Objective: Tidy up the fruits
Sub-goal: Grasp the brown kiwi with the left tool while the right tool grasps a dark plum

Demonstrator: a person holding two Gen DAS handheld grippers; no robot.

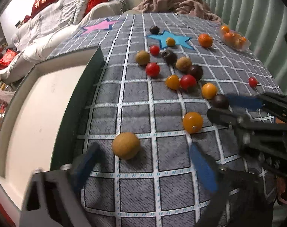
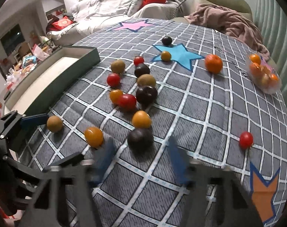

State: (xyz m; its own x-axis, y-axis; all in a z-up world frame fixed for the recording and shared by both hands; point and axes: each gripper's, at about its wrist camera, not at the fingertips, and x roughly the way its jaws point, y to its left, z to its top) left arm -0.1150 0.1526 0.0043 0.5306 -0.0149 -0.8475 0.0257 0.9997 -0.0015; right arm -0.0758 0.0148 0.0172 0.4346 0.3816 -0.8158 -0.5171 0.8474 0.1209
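Grey checked cloth point(image 1: 136, 117) with white grid lines covers the table; a blue star patch point(image 1: 169, 38) and a pink star patch point(image 1: 100, 26) sit toward its far side.

Left gripper point(image 1: 143, 162): blue-padded fingers spread wide apart, nothing between them touching the pads. A tan-brown round fruit point(image 1: 126, 145) lies on the cloth just ahead of the gap, nearer the left finger. Beside that finger stands a dark green tray point(image 1: 73, 102) with a cream inside, nothing seen in it (only part of the floor shows).

Right gripper point(image 2: 143, 160): fingers also parted, holding nothing. A dark purple fruit point(image 2: 140, 139) rests on the cloth between and just beyond the fingertips; whether a pad touches it cannot be told, since both pads are blurred. A yellow-orange fruit point(image 2: 93, 136) lies just left of the left finger.

Loose fruits are scattered mid-table: a cluster of red, yellow, tan and dark purple ones point(image 2: 136, 92), some touching each other. One red fruit point(image 2: 246, 139) sits alone, well apart to the right. A larger orange fruit point(image 2: 213, 63) lies beside the blue star, and a clear plastic bag of small orange fruits point(image 2: 264, 73) is near the far right edge.

A pink blanket point(image 2: 230, 20) is heaped beyond the table.
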